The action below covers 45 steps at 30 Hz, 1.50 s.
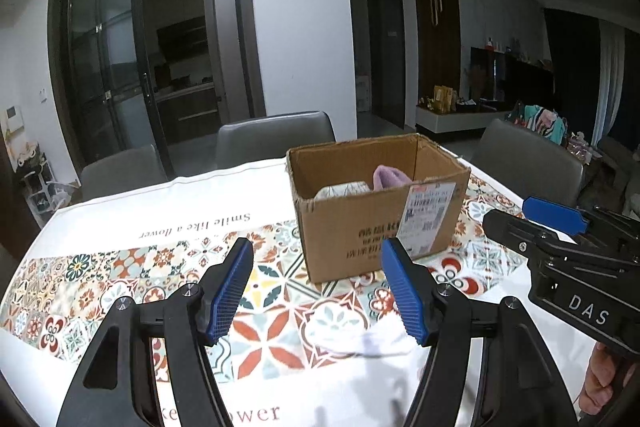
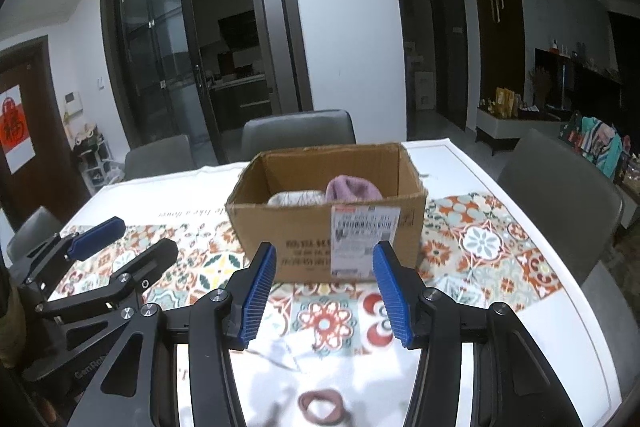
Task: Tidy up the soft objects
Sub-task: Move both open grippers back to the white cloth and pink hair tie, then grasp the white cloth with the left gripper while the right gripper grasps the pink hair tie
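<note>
Tiled-pattern cloth covers the desk [image 2: 472,163], 3 grey chairs behind. 1 cardboard box [image 2: 304,227] at frame centre holds 2 soft items: pink knit bundle [image 2: 352,189] and pale one [image 2: 296,197] left of it. 1 white cloth [image 2: 288,347] lies flat, low centre, under and between right hand-held gripper [image 2: 324,293] pads, untouched; 1 brown loop [image 2: 322,405] below. Left hand-held gripper [image 1: 318,289] also part-open, empty.

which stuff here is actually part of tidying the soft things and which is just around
Job:
cardboard box
purple soft item and whitish soft item inside it
white cloth on the table
brownish hair band

Just around:
patterned tablecloth
grey chairs
</note>
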Each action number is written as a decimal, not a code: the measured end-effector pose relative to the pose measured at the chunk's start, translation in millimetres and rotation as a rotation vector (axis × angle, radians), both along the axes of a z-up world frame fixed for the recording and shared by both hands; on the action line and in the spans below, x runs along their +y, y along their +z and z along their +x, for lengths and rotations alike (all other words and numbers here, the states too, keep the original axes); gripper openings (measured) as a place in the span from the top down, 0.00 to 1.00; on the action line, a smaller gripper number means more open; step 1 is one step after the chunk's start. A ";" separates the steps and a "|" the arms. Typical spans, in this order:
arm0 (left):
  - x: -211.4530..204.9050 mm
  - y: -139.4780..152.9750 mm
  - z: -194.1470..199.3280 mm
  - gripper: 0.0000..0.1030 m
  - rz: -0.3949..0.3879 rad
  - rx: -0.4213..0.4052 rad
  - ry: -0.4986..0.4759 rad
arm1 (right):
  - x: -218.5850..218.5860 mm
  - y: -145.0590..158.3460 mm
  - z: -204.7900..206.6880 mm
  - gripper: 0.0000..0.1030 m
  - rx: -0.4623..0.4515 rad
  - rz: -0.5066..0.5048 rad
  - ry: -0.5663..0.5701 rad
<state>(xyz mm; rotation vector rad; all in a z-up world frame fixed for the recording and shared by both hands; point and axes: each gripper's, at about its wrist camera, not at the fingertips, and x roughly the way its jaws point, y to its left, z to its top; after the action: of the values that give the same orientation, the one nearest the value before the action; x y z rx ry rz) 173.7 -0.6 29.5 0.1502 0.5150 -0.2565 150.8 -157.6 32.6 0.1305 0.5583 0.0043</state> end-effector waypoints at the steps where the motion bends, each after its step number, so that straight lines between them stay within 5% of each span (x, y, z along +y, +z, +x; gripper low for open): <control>1: 1.9 -1.9 -2.3 0.36 -0.001 0.001 0.002 | 1.4 -1.9 -1.5 0.49 0.006 0.001 0.001; 21: 22.8 -68.7 -16.5 0.32 0.050 0.087 -0.077 | 27.0 -73.7 -39.7 0.49 0.147 0.031 -0.124; 27: 23.8 -85.0 -10.9 0.27 0.037 0.127 -0.100 | 28.1 -97.1 -42.6 0.49 0.190 0.073 -0.181; 31: 21.2 -97.2 -4.8 0.25 0.050 0.149 -0.119 | 32.7 -110.6 -45.2 0.39 0.206 0.071 -0.199; 45: 3.5 -136.2 34.2 0.25 0.038 0.295 -0.181 | 26.2 -154.7 -23.9 0.39 0.365 0.109 -0.236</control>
<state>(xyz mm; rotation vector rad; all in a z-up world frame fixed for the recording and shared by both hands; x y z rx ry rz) 207.8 2.9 -106.8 0.1979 0.8015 -0.4498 127.0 -131.4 -122.1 0.3070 0.9050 -0.2225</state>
